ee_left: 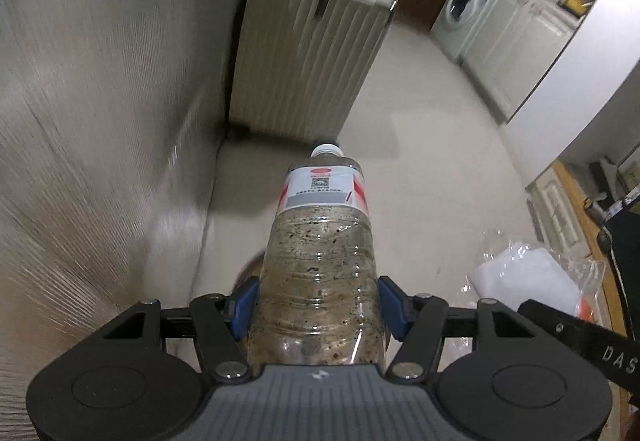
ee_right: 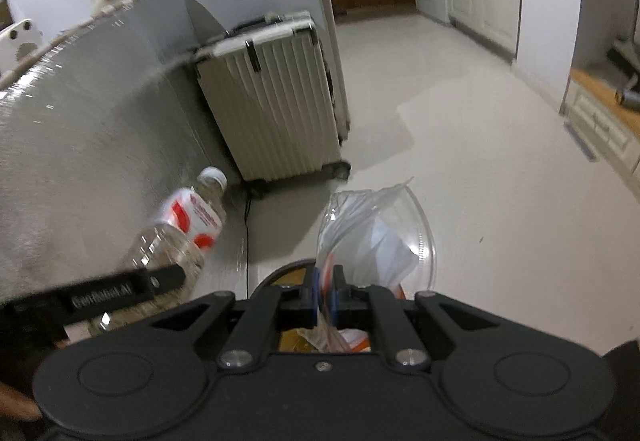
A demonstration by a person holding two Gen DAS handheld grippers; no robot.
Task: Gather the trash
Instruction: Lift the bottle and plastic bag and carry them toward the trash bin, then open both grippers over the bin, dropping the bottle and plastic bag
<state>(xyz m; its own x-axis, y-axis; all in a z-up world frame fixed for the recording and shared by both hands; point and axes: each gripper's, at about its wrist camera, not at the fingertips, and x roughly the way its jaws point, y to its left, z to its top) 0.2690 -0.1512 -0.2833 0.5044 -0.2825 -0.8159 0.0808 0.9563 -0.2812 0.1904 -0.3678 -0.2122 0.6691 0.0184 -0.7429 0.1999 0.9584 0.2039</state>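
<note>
Midway, apparently: left gripper [ee_left: 318, 305] clamps a dirty plastic bottle [ee_left: 320, 253] aloft, just short of the ribbed suitcase [ee_left: 308, 69], right gripper [ee_right: 325, 291] pinches the clear trash bag [ee_right: 372, 233] (bottle not yet bagged).

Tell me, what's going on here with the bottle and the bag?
A person is collecting trash with two tools. The left hand-held gripper is clamped on a dirty plastic bottle, held above the floor near a ribbed suitcase. The right hand-held gripper pinches a clear plastic bag with paper inside.
</note>
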